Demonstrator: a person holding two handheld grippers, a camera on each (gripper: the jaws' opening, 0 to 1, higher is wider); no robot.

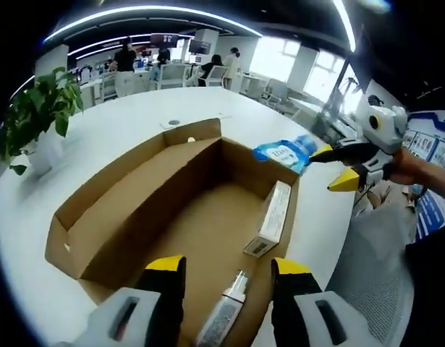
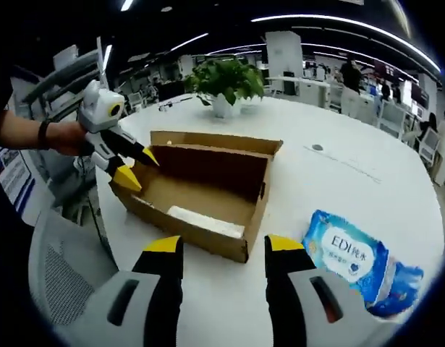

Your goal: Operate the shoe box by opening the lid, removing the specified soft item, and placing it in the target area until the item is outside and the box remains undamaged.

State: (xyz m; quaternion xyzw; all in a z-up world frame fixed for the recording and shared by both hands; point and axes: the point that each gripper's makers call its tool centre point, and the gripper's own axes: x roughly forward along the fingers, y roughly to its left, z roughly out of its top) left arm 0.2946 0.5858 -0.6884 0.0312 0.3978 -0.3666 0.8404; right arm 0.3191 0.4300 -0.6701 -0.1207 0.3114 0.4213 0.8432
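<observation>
Stood open and empty over the bench (image 2: 367, 181): left tongs (image 1: 226, 269) above the cardboard box (image 1: 171, 210), right tongs (image 2: 222, 249) near the blue wipes pack (image 2: 356, 260).

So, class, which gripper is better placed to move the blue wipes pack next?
Right gripper: the blue wipes pack lies beside its open fingers; the left gripper is across the cardboard box.

Open shoe box (image 2: 208, 191) on the table (image 2: 338, 181) – wipes pack (image 2: 359, 262) beside it (potted plant (image 2: 223, 83) behind)
</observation>
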